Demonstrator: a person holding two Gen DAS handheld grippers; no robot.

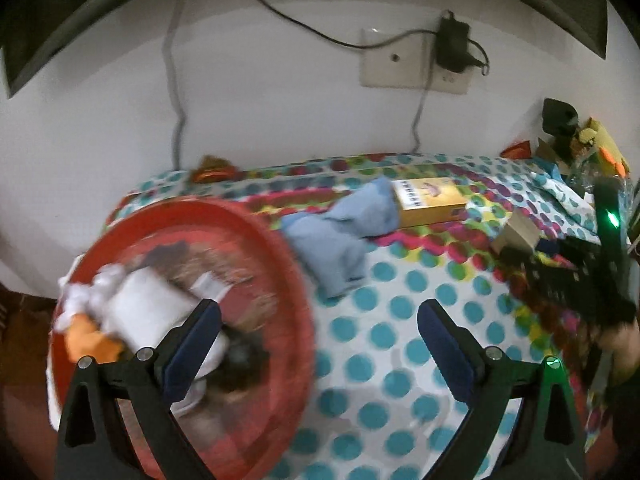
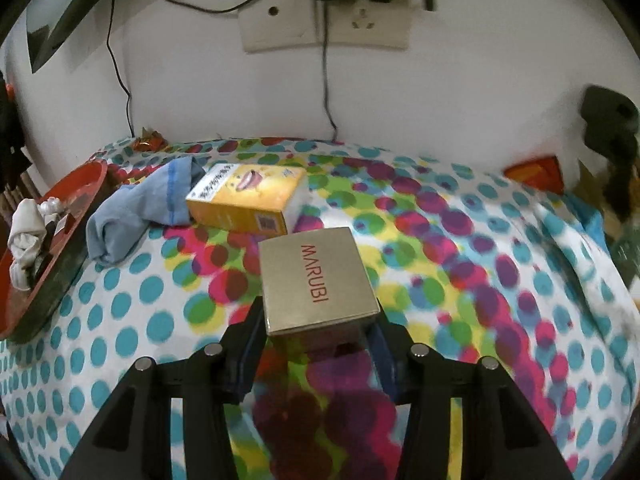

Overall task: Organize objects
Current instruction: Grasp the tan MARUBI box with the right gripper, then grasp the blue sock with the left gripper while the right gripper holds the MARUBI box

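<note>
My right gripper (image 2: pixel 318 330) is shut on a gold MARUBI box (image 2: pixel 316 280) and holds it above the polka-dot cloth. The box also shows at the right in the left wrist view (image 1: pixel 518 232). My left gripper (image 1: pixel 318 320) is open and empty, its left finger over the red tray (image 1: pixel 288 264). The tray holds white cloth (image 1: pixel 144 304), an orange item (image 1: pixel 86 340) and dark things, all blurred. A yellow box (image 2: pixel 244 200) (image 1: pixel 430 200) lies at the back beside a crumpled blue cloth (image 2: pixel 136 208) (image 1: pixel 340 236).
The polka-dot tablecloth (image 2: pixel 480 280) covers the table against a white wall with a socket plate (image 2: pixel 324 20) and cables. Clutter stands at the far right (image 1: pixel 580 148). A small orange wrapper (image 2: pixel 148 142) lies at the back left edge. The tray also shows at left (image 2: pixel 52 240).
</note>
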